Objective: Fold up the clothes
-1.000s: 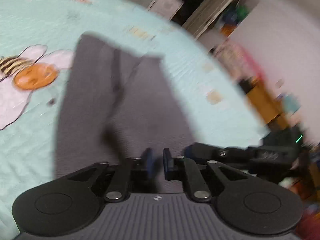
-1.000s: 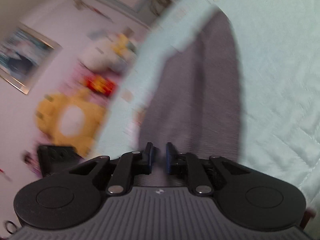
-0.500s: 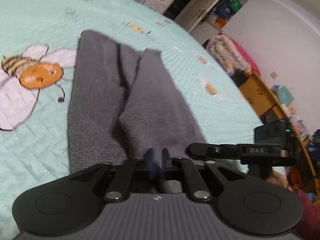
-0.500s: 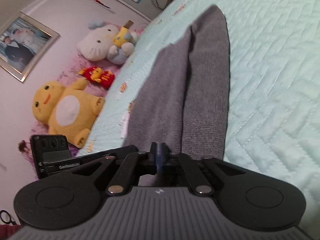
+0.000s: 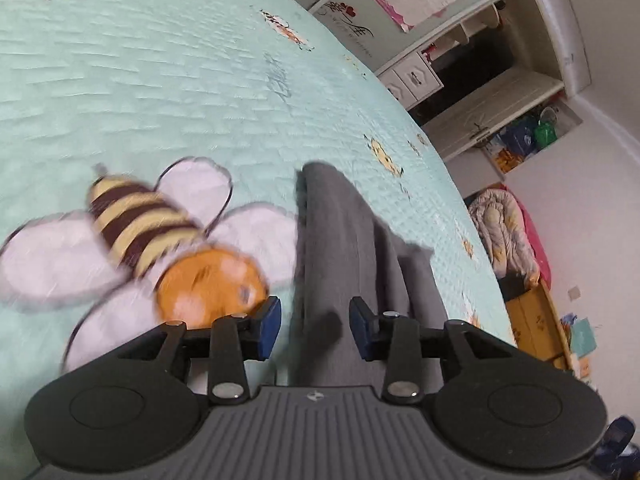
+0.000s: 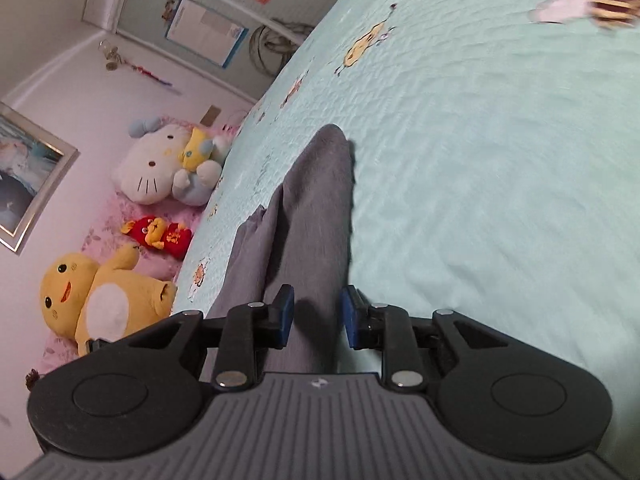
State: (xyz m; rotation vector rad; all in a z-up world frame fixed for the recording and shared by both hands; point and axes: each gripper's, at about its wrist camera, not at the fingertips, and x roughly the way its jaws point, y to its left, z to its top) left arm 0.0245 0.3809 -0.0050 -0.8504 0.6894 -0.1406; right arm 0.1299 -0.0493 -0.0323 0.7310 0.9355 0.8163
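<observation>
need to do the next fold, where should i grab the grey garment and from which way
Take the grey garment at its near end, one corner per gripper. It lies long and narrow on the mint quilt, running away from both cameras. The left gripper and right gripper sit over that end, jaws open. Come down from above, then carry it toward the far tip.

Our right gripper (image 6: 316, 316) with jaws apart above grey garment (image 6: 308, 216), garment lying long on our mint quilted bedspread (image 6: 480, 160), plush toys (image 6: 152, 168) beside the bed
</observation>
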